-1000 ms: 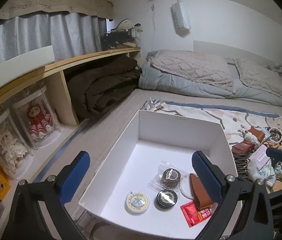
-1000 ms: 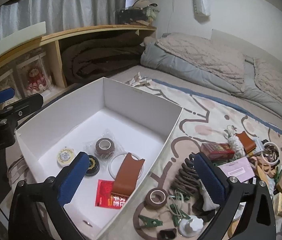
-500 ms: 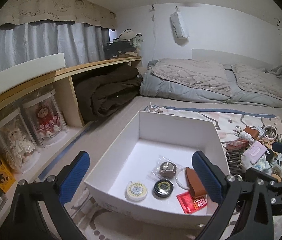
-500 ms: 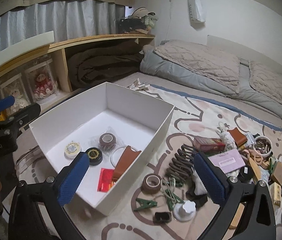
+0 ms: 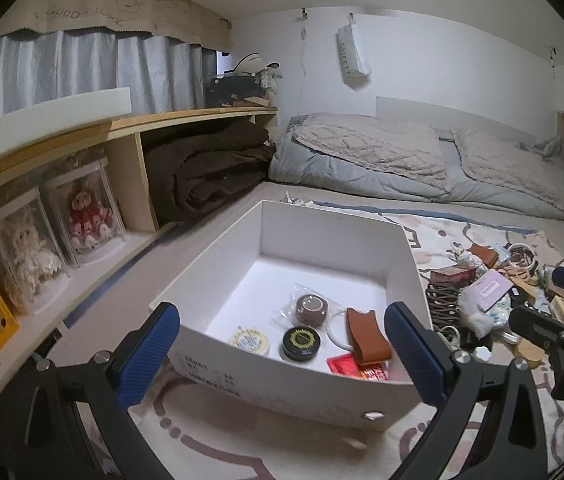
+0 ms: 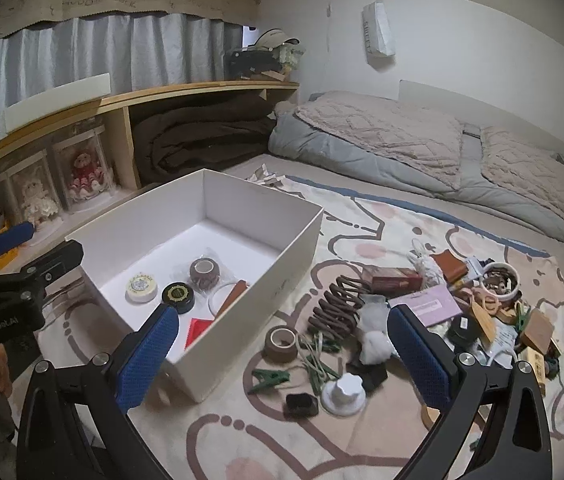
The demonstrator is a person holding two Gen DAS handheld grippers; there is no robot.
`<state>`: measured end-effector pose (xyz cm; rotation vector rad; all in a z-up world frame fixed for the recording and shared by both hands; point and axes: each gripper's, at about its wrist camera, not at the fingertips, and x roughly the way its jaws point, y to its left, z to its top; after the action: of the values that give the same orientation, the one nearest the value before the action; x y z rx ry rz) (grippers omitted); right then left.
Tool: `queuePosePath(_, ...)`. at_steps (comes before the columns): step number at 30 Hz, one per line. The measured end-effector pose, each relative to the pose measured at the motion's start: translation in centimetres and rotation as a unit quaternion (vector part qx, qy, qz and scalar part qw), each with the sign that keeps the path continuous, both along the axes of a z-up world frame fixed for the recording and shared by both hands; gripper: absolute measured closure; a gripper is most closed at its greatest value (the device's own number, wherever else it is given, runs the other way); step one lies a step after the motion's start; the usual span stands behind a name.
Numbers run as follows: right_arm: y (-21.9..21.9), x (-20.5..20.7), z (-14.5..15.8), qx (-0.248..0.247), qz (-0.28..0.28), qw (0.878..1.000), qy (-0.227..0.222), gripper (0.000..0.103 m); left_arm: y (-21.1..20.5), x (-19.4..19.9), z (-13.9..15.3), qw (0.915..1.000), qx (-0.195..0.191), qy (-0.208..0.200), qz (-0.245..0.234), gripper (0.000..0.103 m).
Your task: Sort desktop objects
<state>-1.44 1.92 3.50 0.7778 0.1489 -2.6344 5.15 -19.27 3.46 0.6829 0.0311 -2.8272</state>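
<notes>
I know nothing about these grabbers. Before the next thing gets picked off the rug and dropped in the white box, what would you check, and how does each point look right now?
1. Right gripper open and empty: ok, fingers wide apart, nothing between them.
2. Left gripper open and empty: ok.
3. Room left in the white box: ok, the far half of its floor is bare.
4. An easy item within sight: ok, the roll of brown tape lies apart from the pile, beside the box.
5. Path to it free: ok, nothing stands over the tape; green clips lie nearby.
6. Box steady on the rug: cannot tell.
</notes>
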Motion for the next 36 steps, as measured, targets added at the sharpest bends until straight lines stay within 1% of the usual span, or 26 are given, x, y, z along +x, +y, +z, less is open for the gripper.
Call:
queuePosePath(3,1.0,0.6,-0.1,-0.008,-0.004,1.000,0.001,0.000,0.4,0.8,0.1,1.0000,0.007,0.002,-0.005,0.000)
queuePosePath(6,1.8,1.1,-0.2,-0.006,-0.014,1.000,0.007,0.000,1.0,1.5,0.1,0.9997,0.015,-0.001,-0.021,0.000)
queuePosePath(12,3.1,2.3,-0.4,-0.002,-0.023,1.000,0.018,0.000,3.0,2.6,0.0,0.9995,-0.005,-0.003,-0.031,0.000)
queuePosePath(15,3.8,2.7,-0.4,-0.003,-0.024,1.000,0.018,0.000,3.5,3.0,-0.3,0.9994,0.000,-0.007,-0.033,0.000)
queuePosePath(20,4.7,3.4,-0.5,-0.002,-0.027,1.000,0.016,0.000,3.7,3.2,-1.1,0.9994,0.010,-0.017,-0.029,0.000)
queuePosePath(28,4.9,3.7,-0.8,0.001,-0.034,0.999,0.014,0.000,4.0,3.6,-1.5,0.9995,-0.002,-0.021,-0.022,0.000)
queuePosePath(36,4.7,3.7,-1.3,0.003,-0.028,1.000,0.005,0.000,4.0,3.7,-1.5,0.9996,-0.002,-0.021,-0.021,0.000)
